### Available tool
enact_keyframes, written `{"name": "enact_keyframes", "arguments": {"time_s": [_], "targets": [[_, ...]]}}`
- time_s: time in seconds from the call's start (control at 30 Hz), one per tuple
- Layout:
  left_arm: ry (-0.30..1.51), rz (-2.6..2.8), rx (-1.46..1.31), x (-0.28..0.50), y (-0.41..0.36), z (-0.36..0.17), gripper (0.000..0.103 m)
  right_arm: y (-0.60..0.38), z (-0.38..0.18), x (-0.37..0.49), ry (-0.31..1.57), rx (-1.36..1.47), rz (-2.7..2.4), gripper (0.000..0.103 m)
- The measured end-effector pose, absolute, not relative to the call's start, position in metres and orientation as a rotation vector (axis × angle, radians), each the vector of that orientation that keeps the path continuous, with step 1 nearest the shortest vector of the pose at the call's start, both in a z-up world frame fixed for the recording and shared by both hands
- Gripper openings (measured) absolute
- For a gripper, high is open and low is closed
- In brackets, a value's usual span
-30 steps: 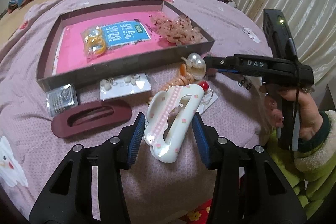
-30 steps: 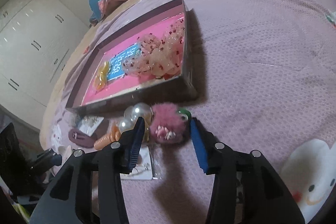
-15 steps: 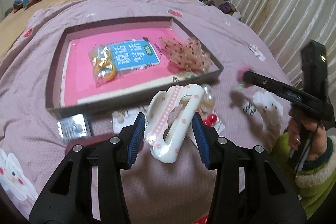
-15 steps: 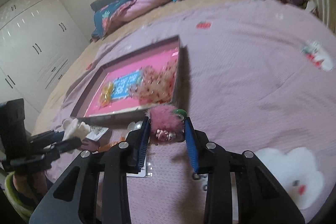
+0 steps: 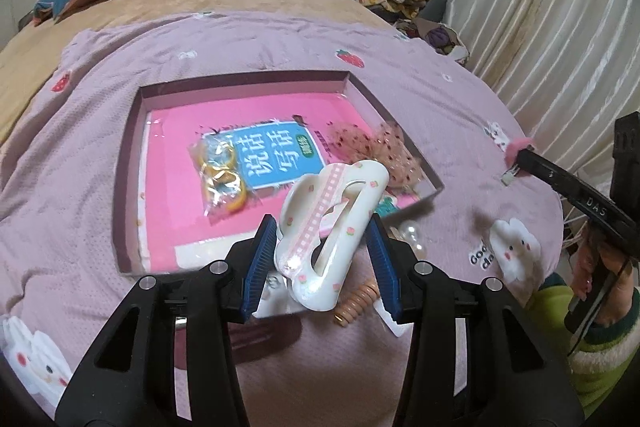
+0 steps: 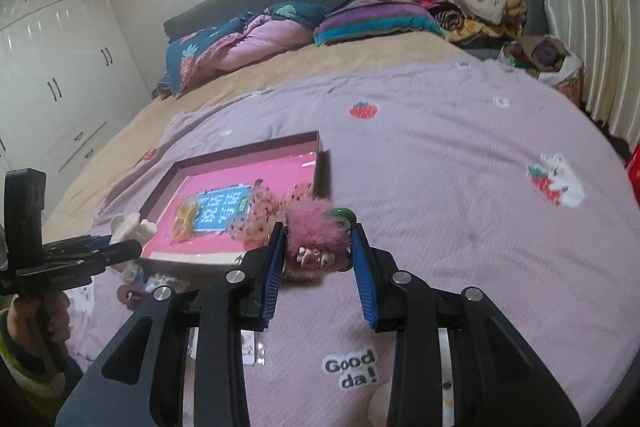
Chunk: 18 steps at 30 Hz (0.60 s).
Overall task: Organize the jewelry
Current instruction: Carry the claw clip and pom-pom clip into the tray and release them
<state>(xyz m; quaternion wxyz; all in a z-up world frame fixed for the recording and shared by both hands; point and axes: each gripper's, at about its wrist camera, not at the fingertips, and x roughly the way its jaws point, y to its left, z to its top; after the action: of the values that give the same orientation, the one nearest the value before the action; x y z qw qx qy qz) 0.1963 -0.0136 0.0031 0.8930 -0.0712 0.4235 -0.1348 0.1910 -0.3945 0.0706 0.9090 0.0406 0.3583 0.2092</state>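
Above the lilac quilted bed (image 5: 120, 187) and its pink-lined rectangular tray (image 5: 168, 187), my left gripper (image 5: 322, 247) pinches a white-and-pink cloud-shaped hair claw (image 5: 332, 227), while only my right view shows my right gripper (image 6: 318, 267) pinching a fluffy pink pompom clip (image 6: 316, 227).

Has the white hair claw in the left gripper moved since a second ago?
Yes. The white hair claw, clamped in the left gripper, has risen off the bedspread and toward the tray, now overlapping its near edge.
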Motion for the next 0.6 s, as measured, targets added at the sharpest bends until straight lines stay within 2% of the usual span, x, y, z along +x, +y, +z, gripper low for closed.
{"name": "enact_keyframes", "arguments": {"time_s": [0.6], "targets": [[0.877,-0.149,-0.212,0.226,0.039,-0.002,0.038,-0.31,0.093,0.241,0.724,-0.053,0.507,0.031]]}}
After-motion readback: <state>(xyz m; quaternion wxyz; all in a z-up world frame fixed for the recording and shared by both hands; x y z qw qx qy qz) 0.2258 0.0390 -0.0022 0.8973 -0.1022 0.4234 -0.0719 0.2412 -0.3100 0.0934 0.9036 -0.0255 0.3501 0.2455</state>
